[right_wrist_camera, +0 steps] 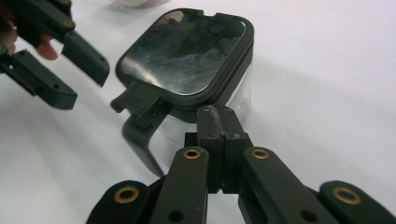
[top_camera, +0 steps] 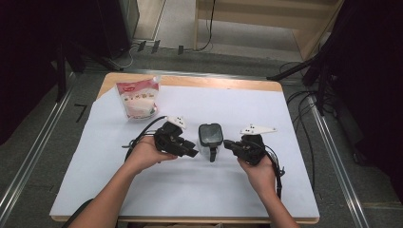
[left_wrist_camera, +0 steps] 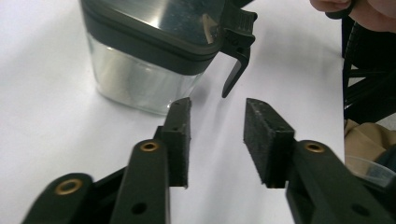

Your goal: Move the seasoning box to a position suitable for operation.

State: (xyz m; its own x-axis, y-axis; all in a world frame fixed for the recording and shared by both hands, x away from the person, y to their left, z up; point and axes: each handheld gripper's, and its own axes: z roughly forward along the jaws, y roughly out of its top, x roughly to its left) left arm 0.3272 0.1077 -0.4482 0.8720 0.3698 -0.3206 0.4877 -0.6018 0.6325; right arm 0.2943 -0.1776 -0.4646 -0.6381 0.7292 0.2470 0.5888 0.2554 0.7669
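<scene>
Work at this moment centres on the clear jar (top_camera: 210, 138) with the dark hinged lid, which stands upright near the middle of the surface (top_camera: 190, 190), between my two hands. My left tongs (left_wrist_camera: 217, 135) stand apart with nothing between the pads; they point at the jar's latch tab (left_wrist_camera: 237, 51), which hangs down off the lid's near edge, just ahead of the pads and not touched. My right tongs (right_wrist_camera: 218, 122) are pressed together, pad to pad, holding nothing, with their tip right up against the jar's side wall below the lid rim; whether they actually touch the glass I cannot tell.

I judge this to be the step of working the latch: the right tongs look set to steady the jar while the left goes for the tab. The next move calls for bringing the left pads either side of that thin tab, closing on it cleanly, and lifting without dragging the jar across the smooth white sheet, so the right side must brace firmly.

Room is generous. The white bag (top_camera: 138, 99) with the red top stands well apart, toward the far left corner of the surface. The near edge, the right edge and the far right corner are all open, and the jar sits well away from every edge, so nothing is likely to be knocked off.
</scene>
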